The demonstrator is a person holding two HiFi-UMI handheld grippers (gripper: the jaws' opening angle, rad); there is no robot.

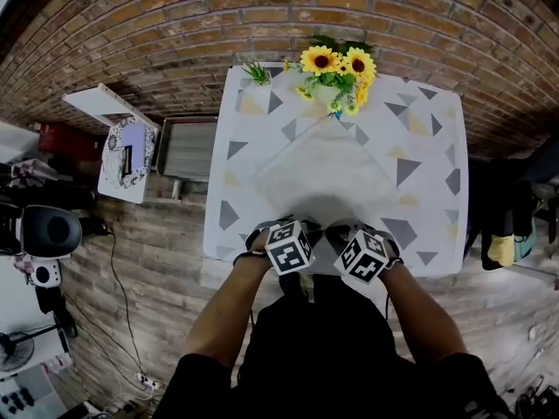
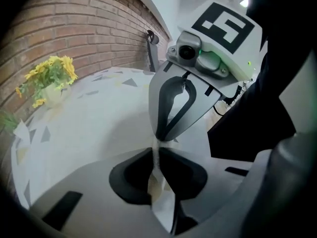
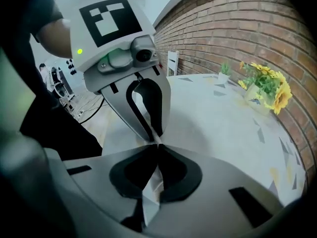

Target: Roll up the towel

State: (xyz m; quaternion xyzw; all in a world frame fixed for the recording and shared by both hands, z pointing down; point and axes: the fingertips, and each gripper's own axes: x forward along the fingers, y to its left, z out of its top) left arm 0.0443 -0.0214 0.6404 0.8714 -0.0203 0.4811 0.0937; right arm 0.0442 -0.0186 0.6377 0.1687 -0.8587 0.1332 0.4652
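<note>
A white towel (image 1: 325,175) lies spread on the table (image 1: 428,173), which has a cloth patterned with triangles. Both grippers sit side by side at the towel's near edge, close to my body. My left gripper (image 1: 300,228) is shut on a pinched fold of the towel (image 2: 159,180). My right gripper (image 1: 342,232) is likewise shut on the towel's edge (image 3: 150,188). Each gripper view shows the other gripper's fingertips almost touching its own, the right gripper (image 2: 165,135) and the left gripper (image 3: 152,133). In the head view the marker cubes hide the jaws.
A vase of sunflowers (image 1: 336,72) and a small green plant (image 1: 258,74) stand at the table's far edge, beyond the towel. A grey metal chair (image 1: 187,148) and a white stand (image 1: 122,151) are left of the table. The floor is brick.
</note>
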